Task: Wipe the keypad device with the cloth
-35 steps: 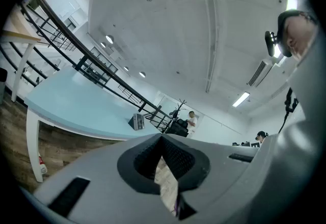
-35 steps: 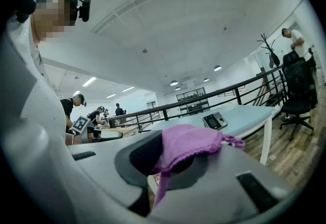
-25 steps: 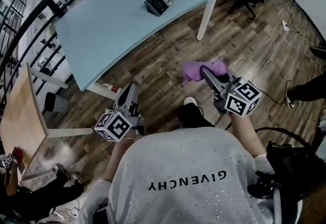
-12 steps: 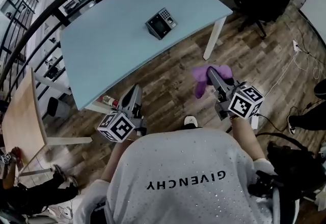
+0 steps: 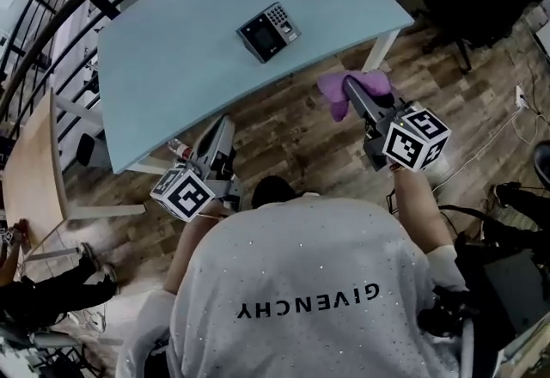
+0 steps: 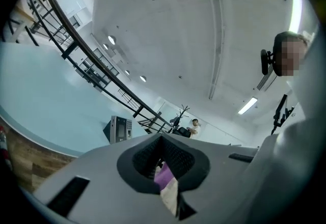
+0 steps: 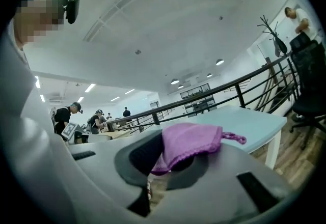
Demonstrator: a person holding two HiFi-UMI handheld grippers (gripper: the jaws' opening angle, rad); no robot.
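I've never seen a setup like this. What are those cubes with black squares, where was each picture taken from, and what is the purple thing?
There is no robot here. A person in a grey shirt holds a two-jaw tool, called a gripper, in each hand. The patterned cubes are part of those tools. The head view comes from a camera on the person's head, looking steeply down. The two gripper views come from cameras riding on each tool, looking along its jaws. The right gripper is clamped on a purple cloth. The left gripper has its jaws together, and I can make out nothing held in them. Ahead stands a pale blue table with a keypad device on it. Neither tool touches the device.
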